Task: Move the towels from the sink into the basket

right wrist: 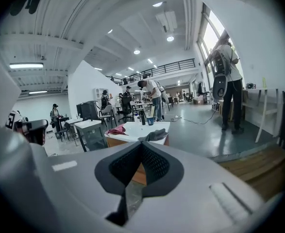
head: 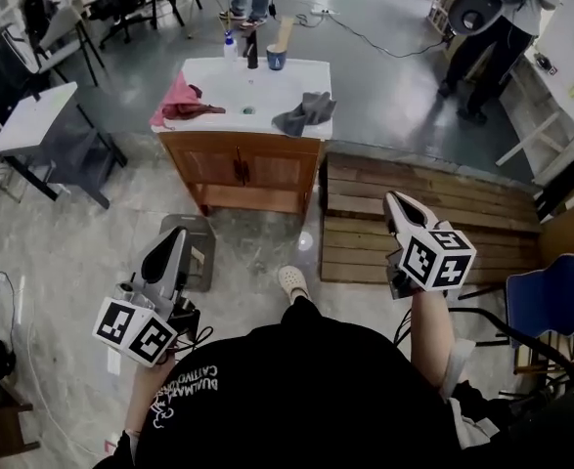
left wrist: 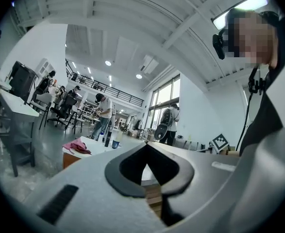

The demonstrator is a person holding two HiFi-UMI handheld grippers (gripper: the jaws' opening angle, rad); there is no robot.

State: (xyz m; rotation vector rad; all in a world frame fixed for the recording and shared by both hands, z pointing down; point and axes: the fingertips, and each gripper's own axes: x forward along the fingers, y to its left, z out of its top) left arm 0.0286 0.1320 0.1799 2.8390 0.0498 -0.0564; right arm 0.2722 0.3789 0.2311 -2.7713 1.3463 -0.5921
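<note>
The person is standing well apart from the sink (head: 218, 81), holding the left gripper (head: 176, 234) and the right gripper (head: 396, 201) closed on nothing, while the pink towel (head: 181, 101) and the grey towel (head: 304, 113) are lying crumpled on its top, probably soft, light and limp, best pinched at a raised fold.

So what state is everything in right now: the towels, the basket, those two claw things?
Pink towel: crumpled, draped over the left edge of the sink.
Grey towel: crumpled on its right edge.
Basket: on the floor, partly hidden.
Left gripper: shut, empty.
Right gripper: shut, empty.
</note>
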